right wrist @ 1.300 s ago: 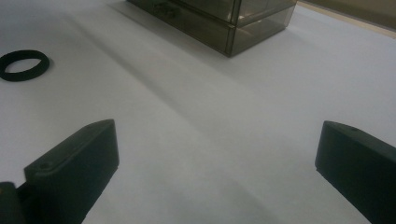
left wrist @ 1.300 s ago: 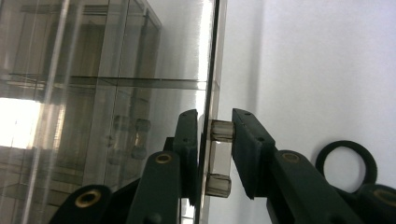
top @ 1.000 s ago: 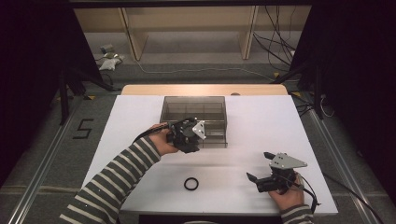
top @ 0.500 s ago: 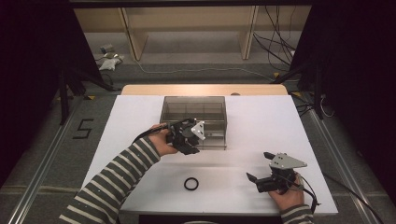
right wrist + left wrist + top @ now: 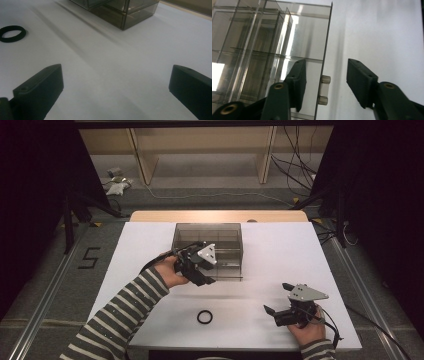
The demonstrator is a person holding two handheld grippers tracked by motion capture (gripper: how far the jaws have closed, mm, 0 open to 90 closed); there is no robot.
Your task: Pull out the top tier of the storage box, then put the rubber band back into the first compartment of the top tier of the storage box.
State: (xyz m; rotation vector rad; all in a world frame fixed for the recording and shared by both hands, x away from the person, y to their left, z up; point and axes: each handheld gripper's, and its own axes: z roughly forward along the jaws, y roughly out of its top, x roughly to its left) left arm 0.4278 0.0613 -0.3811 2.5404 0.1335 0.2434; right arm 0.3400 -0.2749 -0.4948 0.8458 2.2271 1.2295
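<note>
1. Your left gripper (image 5: 202,266) has its jaws partly apart, and they have just been opening. A small clear handle (image 5: 323,90) sits between them, but the pads do not press on it. So they have let go.
2. That handle belongs to a drawer front (image 5: 322,62) of the clear drawer box (image 5: 207,231). In the left gripper view the thin front panel runs up between your jaws, closer to the left one.
3. Your right gripper (image 5: 280,301) rests low on the white surface (image 5: 280,250), well apart from the box. Its jaws stand wide, with nothing between them.
4. A black ring (image 5: 204,316) lies on the surface to the left of your right jaws and nearer you than your left jaws. Nothing touches it.
5. How far along, I think: the work at the drawer handle looks just finished. Whether the drawer is pulled out or pushed in I cannot tell. The ring is not in the box yet, so picking it up and putting it away is probably what is left.
6. Against the earlier high view: your left hand sits in almost the same spot by the box. Your right hand, the ring and the box are where they were.
</note>
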